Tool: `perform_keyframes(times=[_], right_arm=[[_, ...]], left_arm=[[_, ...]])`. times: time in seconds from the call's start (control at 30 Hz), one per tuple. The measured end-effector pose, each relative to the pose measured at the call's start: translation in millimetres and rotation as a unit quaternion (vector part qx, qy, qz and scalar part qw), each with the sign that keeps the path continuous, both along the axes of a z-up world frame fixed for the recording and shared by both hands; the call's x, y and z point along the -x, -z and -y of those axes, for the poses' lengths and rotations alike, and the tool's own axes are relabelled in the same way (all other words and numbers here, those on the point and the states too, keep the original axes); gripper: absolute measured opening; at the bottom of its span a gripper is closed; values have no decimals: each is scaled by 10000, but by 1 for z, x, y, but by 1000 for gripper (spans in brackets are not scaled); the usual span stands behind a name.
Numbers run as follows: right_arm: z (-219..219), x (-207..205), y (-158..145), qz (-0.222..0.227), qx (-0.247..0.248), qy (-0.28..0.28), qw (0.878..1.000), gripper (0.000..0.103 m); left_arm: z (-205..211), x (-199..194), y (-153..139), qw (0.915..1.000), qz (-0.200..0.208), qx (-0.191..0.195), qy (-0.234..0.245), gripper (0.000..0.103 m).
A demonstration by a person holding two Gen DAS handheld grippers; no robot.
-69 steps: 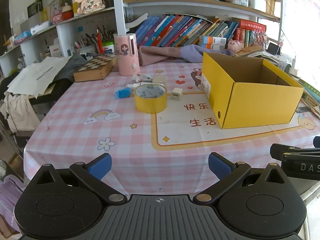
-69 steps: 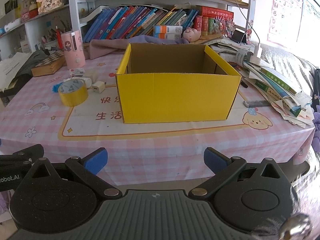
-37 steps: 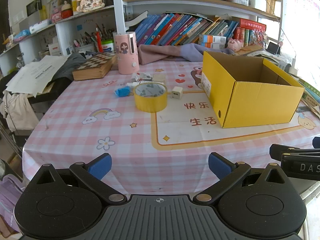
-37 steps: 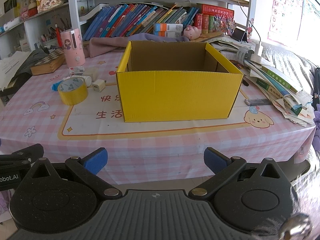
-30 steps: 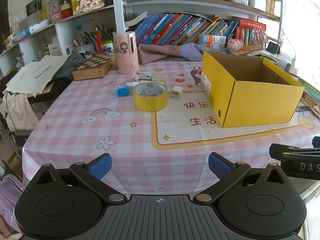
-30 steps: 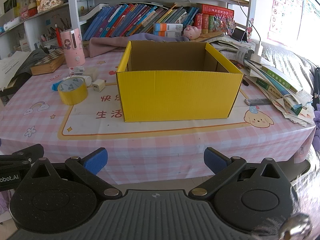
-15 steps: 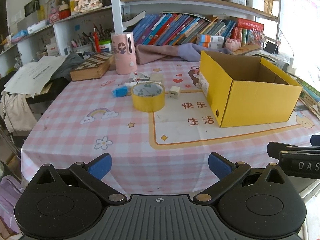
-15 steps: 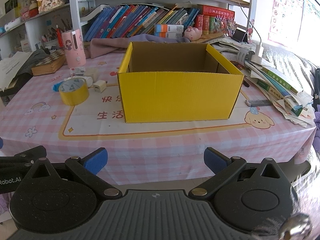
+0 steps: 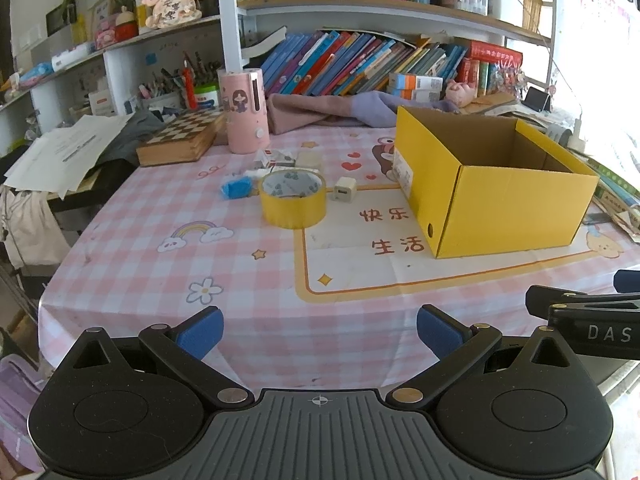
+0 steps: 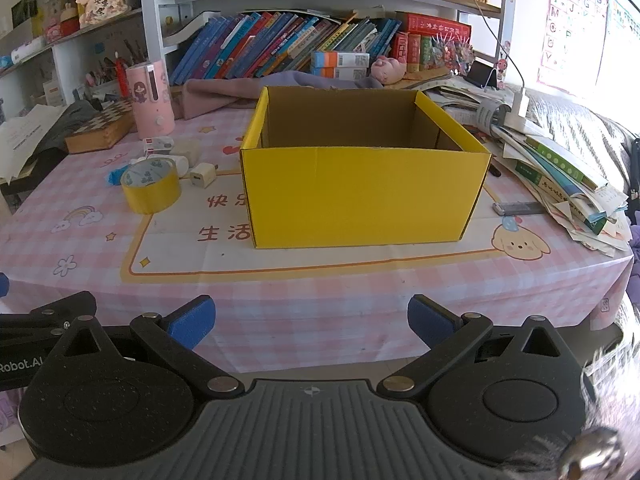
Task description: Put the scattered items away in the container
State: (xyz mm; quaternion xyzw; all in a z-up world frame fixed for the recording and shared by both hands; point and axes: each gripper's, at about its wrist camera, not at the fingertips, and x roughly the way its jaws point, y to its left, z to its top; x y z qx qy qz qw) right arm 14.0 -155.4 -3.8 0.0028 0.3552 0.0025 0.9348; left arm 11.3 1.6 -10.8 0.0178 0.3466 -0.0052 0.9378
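Left gripper [image 9: 319, 332] and right gripper [image 10: 311, 322], jaws apart, before yellow box [image 10: 362, 196] and tape roll [image 9: 292, 199].

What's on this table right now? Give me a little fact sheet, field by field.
container: yellow box, open top, nothing visible inside
loose items: tape roll, white charger, blue item, small white packets, all left of the box
behind them: pink cup, chessboard
left gripper: jaws open, holding nothing
right gripper: jaws open, holding nothing
progress: nothing boxed yet
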Motion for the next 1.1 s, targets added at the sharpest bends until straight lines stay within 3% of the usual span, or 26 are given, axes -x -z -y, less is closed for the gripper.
perform_keyframes(times=[0.4,0.6,1.1], right_arm=[[-5,1,-1,-9,-15,-59,10000,103],[-5,1,-1,-9,-9,-57,10000,103],[-7,2,0,-55,-78,-102,9999,103]], left_arm=[[-4,-1,0,9998,-8,183,49,103],[-1,-3,1,10000,-66,28,48,103],[-9,-1,2,9999,-80,133,-68,103]])
